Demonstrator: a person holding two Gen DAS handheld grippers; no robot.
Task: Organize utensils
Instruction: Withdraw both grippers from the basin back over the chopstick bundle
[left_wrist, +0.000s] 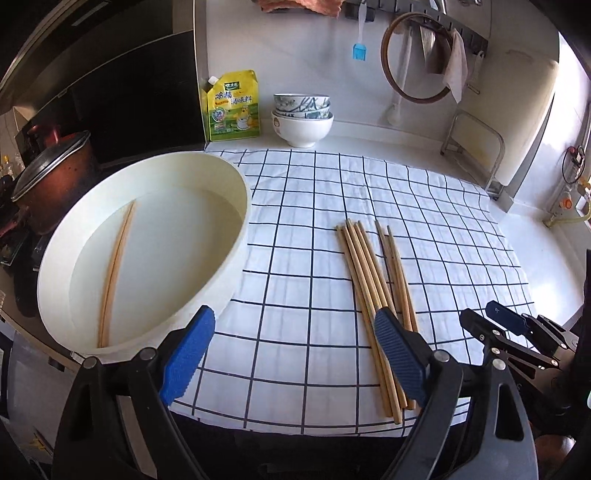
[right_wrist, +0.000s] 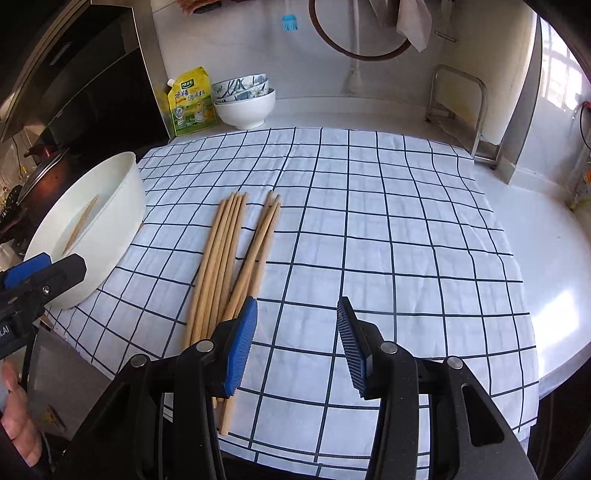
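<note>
You are hovering both empty, spread grippers, left gripper (left_wrist: 291, 354) and right gripper (right_wrist: 297, 343), over light, stiff, roll-prone chopsticks (right_wrist: 229, 258); pinch mid-shaft.

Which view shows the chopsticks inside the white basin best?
The left wrist view: the chopsticks in the basin show full length against the white basin floor. The right wrist view catches only part of them over the basin's rim, at the frame's left edge.
</note>
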